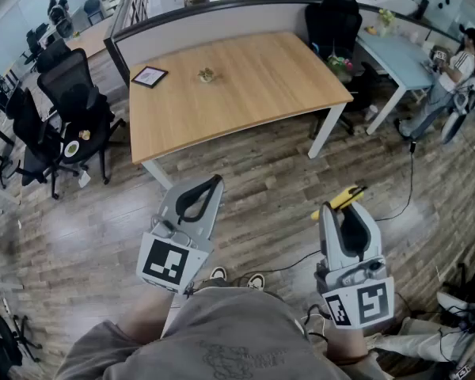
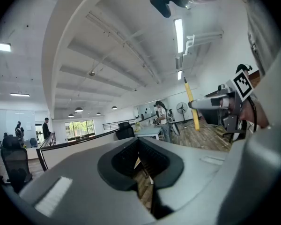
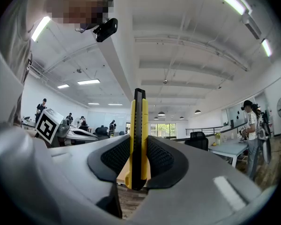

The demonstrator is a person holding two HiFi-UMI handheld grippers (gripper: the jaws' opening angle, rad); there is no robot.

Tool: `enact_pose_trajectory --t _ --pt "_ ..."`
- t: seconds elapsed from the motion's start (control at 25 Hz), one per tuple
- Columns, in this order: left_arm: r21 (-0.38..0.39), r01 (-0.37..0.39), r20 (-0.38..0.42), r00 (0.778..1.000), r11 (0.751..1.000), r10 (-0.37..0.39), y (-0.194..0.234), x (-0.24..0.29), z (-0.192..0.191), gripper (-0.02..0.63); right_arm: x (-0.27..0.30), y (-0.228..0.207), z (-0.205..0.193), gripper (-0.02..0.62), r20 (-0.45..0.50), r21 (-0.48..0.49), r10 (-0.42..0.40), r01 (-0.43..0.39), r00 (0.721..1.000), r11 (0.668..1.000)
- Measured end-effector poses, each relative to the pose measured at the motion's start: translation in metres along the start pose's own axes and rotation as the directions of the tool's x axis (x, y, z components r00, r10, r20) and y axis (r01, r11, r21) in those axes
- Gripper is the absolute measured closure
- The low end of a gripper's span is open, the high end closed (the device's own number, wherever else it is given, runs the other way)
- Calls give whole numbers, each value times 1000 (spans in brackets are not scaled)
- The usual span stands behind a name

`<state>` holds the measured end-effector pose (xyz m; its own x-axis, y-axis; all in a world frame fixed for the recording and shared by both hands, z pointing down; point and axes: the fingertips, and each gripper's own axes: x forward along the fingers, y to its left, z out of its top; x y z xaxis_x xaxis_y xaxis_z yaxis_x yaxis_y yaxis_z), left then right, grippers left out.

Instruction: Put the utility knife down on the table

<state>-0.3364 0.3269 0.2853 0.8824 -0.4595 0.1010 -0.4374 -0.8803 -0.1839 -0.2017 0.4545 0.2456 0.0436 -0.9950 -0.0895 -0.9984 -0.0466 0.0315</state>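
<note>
The yellow and black utility knife [image 1: 340, 199] is clamped between the pads of my right gripper [image 1: 343, 209], which is shut on it. In the right gripper view the knife [image 3: 139, 135] stands upright, its end rising above the jaws of the right gripper [image 3: 139, 149]. My left gripper [image 1: 216, 181] is shut with nothing in it, level with the right one; its jaws [image 2: 140, 142] meet at the tips. Both grippers hover over the wood floor, short of the wooden table [image 1: 253, 93]. In the left gripper view the knife [image 2: 192, 108] shows at the right.
On the table lie a small dark frame [image 1: 150, 76] and a small plant [image 1: 207, 75]. Black office chairs [image 1: 73, 93] stand at its left, another chair [image 1: 333, 20] at its far right. A person [image 1: 457, 68] sits by a light blue desk [image 1: 400, 54]. Cables [image 1: 396, 204] run across the floor.
</note>
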Motion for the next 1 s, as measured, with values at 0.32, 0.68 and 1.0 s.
enact_pose_trajectory --t 0.32,0.68,1.0 --pt "-19 34 -2 999 999 -34 -16 11 2 604 -7 -14 -4 474 -12 15 -13 13 1000 1000" --pt "-7 67 -6 998 998 -67 -46 35 1 604 -23 -46 -13 476 -29 5 -34 34 999 999" --pt "12 83 4 997 996 -83 -50 63 8 604 -17 -71 -16 476 -16 13 -54 54 998 998"
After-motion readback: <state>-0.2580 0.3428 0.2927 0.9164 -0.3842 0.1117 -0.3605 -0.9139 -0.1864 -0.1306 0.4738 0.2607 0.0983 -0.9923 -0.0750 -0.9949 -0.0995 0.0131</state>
